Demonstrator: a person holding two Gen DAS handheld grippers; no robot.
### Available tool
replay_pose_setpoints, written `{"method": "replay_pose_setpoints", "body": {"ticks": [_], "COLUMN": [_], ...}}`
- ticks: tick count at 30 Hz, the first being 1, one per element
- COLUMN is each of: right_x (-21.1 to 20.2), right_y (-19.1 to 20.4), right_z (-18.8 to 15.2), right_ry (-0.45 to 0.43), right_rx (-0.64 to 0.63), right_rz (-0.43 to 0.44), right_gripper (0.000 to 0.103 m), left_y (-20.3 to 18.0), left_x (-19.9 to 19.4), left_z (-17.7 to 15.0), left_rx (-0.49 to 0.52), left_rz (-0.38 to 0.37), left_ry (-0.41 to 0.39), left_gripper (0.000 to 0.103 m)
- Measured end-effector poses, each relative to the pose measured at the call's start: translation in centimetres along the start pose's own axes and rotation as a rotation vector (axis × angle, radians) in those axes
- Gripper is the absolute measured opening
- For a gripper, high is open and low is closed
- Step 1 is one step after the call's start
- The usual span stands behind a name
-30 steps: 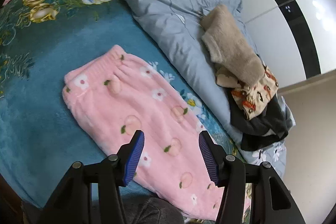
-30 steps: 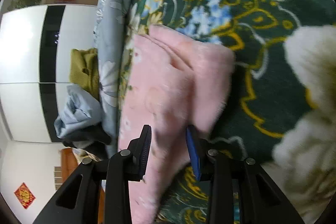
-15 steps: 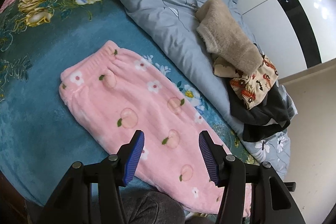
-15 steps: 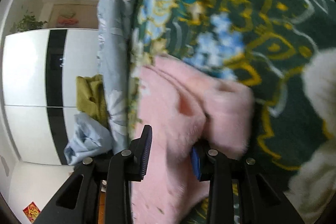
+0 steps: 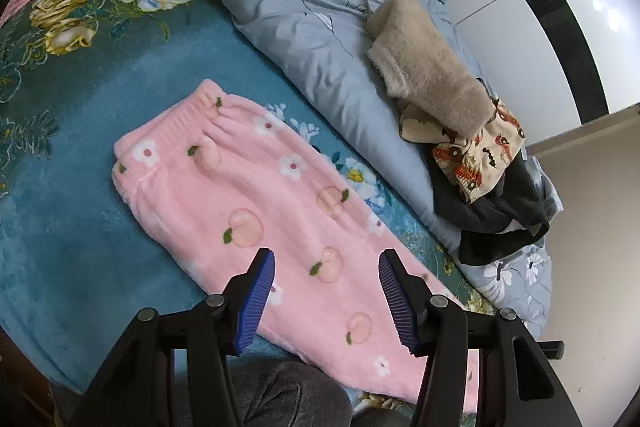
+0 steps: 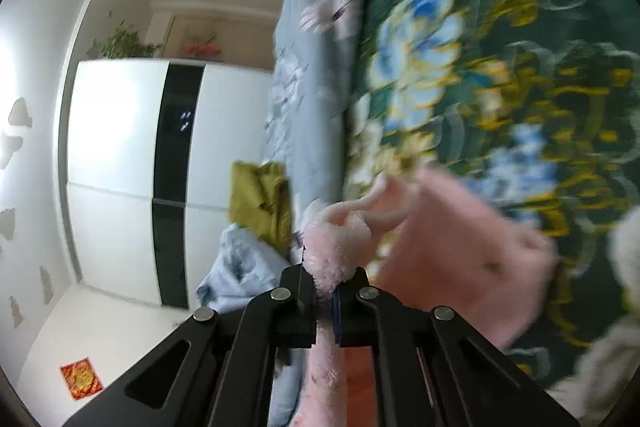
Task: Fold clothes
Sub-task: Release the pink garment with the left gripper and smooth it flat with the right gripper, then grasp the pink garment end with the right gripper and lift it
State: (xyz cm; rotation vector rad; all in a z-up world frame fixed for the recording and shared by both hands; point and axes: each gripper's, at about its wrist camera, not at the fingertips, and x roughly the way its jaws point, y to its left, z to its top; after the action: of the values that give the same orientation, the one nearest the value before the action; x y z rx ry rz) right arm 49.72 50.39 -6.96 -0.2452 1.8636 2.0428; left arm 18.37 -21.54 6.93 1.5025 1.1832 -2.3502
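Glossy white wardrobe, seemingly pale floor

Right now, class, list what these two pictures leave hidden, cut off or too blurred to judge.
- Pink pants, left wrist view: the hem end is hidden behind the open left claw and cut by the bottom edge.
- Right wrist view: the floral blanket is motion-blurred.
- Right claw: fleece covers its pads.
- Dark garment: its type is unreadable, lying crumpled under other clothes.

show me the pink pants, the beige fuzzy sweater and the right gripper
pink pants (image 5: 256, 195), left wrist view, on the flat upper leg panel.
beige fuzzy sweater (image 5: 428, 67), left wrist view, on the middle of its folded body.
right gripper (image 6: 326, 287), right wrist view, between its fingertips, clamped on pink fabric.
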Motion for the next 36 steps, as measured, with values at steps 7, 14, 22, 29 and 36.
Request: {"method": "replay_pose_setpoints", "body": {"ticks": [7,14,22,29,36], "right_x": [-0.3,-0.5,-2.9,-4.5,-1.8], "right_y": [-7.0,-6.1,-5.5,-6.8,-7.1], "right_z": [-1.6,-0.6,0.6,-0.5,-1.1], "right_ry": [0.053,0.076,0.029,0.093,0.103], "right_rx": [0.113,0.038,-0.061,-0.023,-0.023], "right_rz": [-0.217,-0.271,-0.357,-0.240,-0.278], "right_gripper": [0.005,0.009,0.026,0.061,0.062], "left_y": [0.4,0.3,0.7,0.4,-0.9], "left_x": [0.5,0.6,1.0,2.2,2.3], "left_z": [0.0,0.0,-0.1,-0.7,-1.1], "left_rx": [0.002,0.004,-0.001,0.003,0.049], "left_rz": [0.012,0.011,0.024,0.034,0.034], "left_ry": [0.024,0.029,0.039,0.069,0.073], "left_gripper": [0.058,0.058,0.058,0.058,0.059]}}
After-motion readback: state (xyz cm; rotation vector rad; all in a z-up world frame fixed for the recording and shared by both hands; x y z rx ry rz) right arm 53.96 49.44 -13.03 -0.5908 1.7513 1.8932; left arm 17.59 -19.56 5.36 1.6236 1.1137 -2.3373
